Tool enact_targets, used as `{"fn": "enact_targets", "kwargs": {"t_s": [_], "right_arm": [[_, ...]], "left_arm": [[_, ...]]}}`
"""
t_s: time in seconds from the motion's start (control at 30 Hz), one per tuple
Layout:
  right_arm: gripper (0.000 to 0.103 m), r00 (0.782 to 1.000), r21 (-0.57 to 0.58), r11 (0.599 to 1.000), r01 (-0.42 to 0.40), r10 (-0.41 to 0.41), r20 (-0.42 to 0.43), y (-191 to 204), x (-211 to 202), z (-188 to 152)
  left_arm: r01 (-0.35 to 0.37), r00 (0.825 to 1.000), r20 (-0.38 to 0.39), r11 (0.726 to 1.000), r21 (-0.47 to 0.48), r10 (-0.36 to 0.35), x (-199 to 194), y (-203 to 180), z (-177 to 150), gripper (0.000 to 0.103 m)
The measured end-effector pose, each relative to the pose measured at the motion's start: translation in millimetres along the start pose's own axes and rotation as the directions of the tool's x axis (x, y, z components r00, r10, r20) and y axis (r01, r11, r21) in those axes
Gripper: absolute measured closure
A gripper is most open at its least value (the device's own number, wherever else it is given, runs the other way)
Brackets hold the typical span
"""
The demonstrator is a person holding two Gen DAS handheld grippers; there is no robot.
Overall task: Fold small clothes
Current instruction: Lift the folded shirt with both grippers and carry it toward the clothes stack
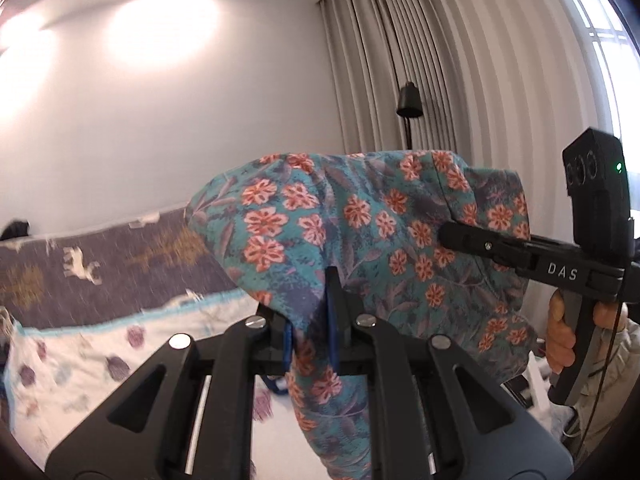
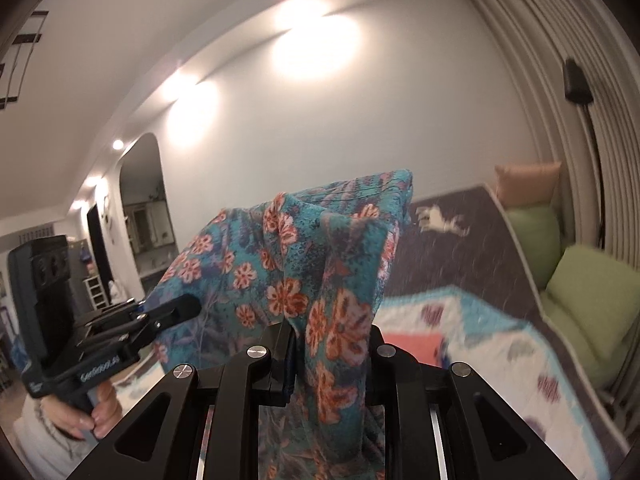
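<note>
Spanning the lower background of both views, the bed carries a grey blanket with white animal figures and, nearer the cameras, a white quilt with a turquoise border. Pleated beige curtains close off the wall side, and a black floor lamp stands in front of them. Two green cushions and a peach cushion lie at the head of the bed. The floral garment, teal with orange-pink flowers, is suspended in the air above the bed, clear of the quilt, stretched between the two claws and sagging in loose folds. The left claw is clamped on one edge of the garment; fabric passes between its blue-padded fingers and hangs down over the mechanism. The right claw is likewise clamped on the garment, with cloth bunched between its jaws and draped downward. In the left wrist view the right claw enters from the right, its tip pressed into the fabric, with the person's right hand wrapped around the grip. In the right wrist view the left claw enters from the left, gripping the fabric edge, with the left hand on its handle.
</note>
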State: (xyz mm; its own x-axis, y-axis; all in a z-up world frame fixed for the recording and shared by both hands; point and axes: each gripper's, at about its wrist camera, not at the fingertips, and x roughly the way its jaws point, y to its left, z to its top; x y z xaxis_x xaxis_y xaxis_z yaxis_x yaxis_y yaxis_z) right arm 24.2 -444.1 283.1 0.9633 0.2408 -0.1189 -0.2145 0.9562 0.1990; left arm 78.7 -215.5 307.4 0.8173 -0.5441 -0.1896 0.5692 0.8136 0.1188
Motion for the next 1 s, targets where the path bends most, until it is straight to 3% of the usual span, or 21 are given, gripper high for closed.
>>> {"fn": "enact_targets", "kwargs": {"t_s": [0.27,0.43,0.77,1.0], "right_arm": [[0.084,0.999,0.002,0.999,0.048,-0.048,0.02,-16.3,39.1,38.2],[0.084,0.996,0.03,0.995,0.094,-0.095,0.002,-41.0,88.1,47.4],[0.084,0.989,0.121,0.984,0.129,-0.119,-0.087,-103.0,199.6,14.9],[0.084,0.974,0.165,0.974,0.159,-0.128,-0.185,-147.3,295.8,-39.8]], "left_arm": [[-0.066,0.998,-0.011,0.998,0.008,0.066,57.1,7.5,41.5,0.088],[-0.106,0.994,-0.035,0.994,0.025,0.106,104.3,8.0,42.3,0.088],[-0.226,0.968,-0.097,0.971,0.072,0.233,223.4,25.1,-4.0,0.088],[-0.255,0.95,-0.165,0.964,0.069,0.263,313.7,57.2,-59.1,0.088]]}}
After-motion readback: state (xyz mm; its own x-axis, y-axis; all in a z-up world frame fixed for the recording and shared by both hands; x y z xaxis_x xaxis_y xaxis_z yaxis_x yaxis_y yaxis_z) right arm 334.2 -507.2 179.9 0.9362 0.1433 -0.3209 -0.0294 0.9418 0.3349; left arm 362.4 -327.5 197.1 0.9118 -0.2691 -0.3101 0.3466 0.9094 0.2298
